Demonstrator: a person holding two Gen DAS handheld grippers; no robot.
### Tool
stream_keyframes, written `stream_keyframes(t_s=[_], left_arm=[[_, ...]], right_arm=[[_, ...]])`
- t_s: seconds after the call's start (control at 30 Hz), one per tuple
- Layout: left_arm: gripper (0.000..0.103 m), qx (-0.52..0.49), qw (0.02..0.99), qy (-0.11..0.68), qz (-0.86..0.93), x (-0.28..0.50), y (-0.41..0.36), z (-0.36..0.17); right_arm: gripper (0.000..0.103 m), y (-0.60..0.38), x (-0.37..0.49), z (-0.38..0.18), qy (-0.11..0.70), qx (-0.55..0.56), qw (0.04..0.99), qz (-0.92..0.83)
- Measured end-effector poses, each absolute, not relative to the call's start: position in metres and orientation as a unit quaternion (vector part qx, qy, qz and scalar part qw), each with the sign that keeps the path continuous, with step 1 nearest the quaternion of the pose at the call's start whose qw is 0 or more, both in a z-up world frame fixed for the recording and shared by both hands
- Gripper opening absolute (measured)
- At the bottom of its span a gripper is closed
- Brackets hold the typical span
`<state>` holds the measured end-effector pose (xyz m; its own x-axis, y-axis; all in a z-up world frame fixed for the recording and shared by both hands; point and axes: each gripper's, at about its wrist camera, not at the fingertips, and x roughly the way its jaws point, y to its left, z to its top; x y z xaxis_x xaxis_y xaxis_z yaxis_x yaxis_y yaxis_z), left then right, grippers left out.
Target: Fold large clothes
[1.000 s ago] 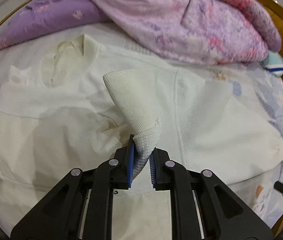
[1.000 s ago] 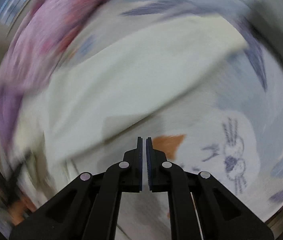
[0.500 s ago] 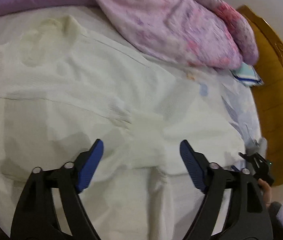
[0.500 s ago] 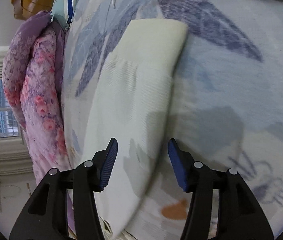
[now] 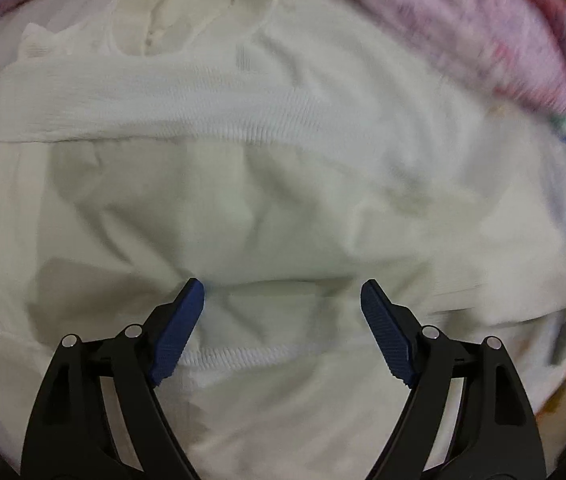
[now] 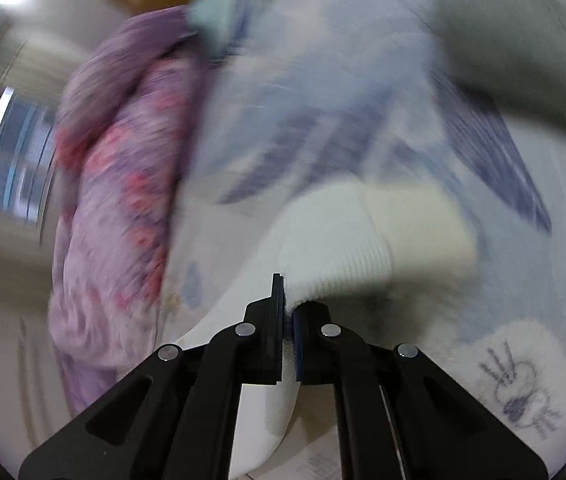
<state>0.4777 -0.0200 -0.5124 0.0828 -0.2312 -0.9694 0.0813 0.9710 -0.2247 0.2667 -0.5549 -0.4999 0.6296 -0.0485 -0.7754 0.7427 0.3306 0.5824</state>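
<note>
A large white knit sweater lies spread on the bed, its collar at the top and one sleeve folded across the chest. My left gripper is open and empty, hovering low over the sweater's middle. My right gripper is shut on the ribbed cuff end of the other sleeve and holds it lifted off the bedsheet. Both views are blurred by motion.
A pink and purple floral quilt is heaped at the sweater's far right side, and it also shows in the right wrist view. The bedsheet is pale blue with dark leaf prints. A window is at far left.
My left gripper let go of the folded sleeve, opened wide and moved in over the sweater. My right gripper went from open beside the other sleeve to shut on its cuff.
</note>
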Motion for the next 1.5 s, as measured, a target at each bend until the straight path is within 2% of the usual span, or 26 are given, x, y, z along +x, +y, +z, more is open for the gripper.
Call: stream_keyframes(t_s=[0.23,0.4,0.5,0.63,0.7,0.77,0.87,0.93,0.97,1.0,1.2,1.4,1.5], left_arm=[[0.081,-0.11,0.771,0.617,-0.113,0.478,0.051,-0.432],[0.081,-0.138,0.79,0.592,-0.074,0.48,0.139,-0.398],[0.081,-0.148,0.795,0.587,-0.049,0.475,0.189,-0.388],[0.081,-0.153,0.791,0.593,-0.017,0.468,0.252,-0.389],[0.081,-0.154,0.785,0.6,-0.008,0.464,0.275,-0.395],[0.081,-0.161,0.778,0.607,-0.005,0.46,0.287,-0.403],[0.081,-0.172,0.773,0.611,-0.004,0.453,0.302,-0.409],[0.081,-0.176,0.769,0.614,-0.007,0.453,0.299,-0.415],[0.081,-0.172,0.769,0.615,-0.013,0.453,0.295,-0.416],[0.081,-0.168,0.77,0.615,-0.017,0.453,0.29,-0.416],[0.081,-0.116,0.776,0.613,-0.097,0.467,0.208,-0.42],[0.079,-0.037,0.764,0.618,-0.182,0.479,0.092,-0.449],[0.079,0.013,0.747,0.641,-0.179,0.482,0.063,-0.477]], right_arm=[[0.003,-0.411,0.347,-0.4,0.351,0.339,0.861,-0.145],[0.003,-0.251,0.4,-0.374,0.362,0.258,0.895,-0.031],[0.003,-0.16,0.42,-0.379,0.381,0.224,0.897,0.022],[0.004,-0.022,0.44,-0.414,0.446,0.178,0.872,0.093],[0.015,0.023,0.45,-0.442,0.505,0.154,0.843,0.099],[0.018,0.053,0.454,-0.479,0.58,0.126,0.799,0.097],[0.019,0.055,0.444,-0.507,0.608,0.145,0.775,0.094],[0.032,0.044,0.439,-0.509,0.614,0.169,0.764,0.098],[0.049,0.037,0.437,-0.507,0.617,0.175,0.761,0.096],[0.053,0.025,0.43,-0.5,0.609,0.182,0.766,0.091],[0.055,-0.059,0.403,-0.477,0.574,0.202,0.793,0.03],[0.056,-0.166,0.388,-0.503,0.589,0.253,0.765,-0.065],[0.056,-0.202,0.378,-0.507,0.584,0.265,0.762,-0.09]])
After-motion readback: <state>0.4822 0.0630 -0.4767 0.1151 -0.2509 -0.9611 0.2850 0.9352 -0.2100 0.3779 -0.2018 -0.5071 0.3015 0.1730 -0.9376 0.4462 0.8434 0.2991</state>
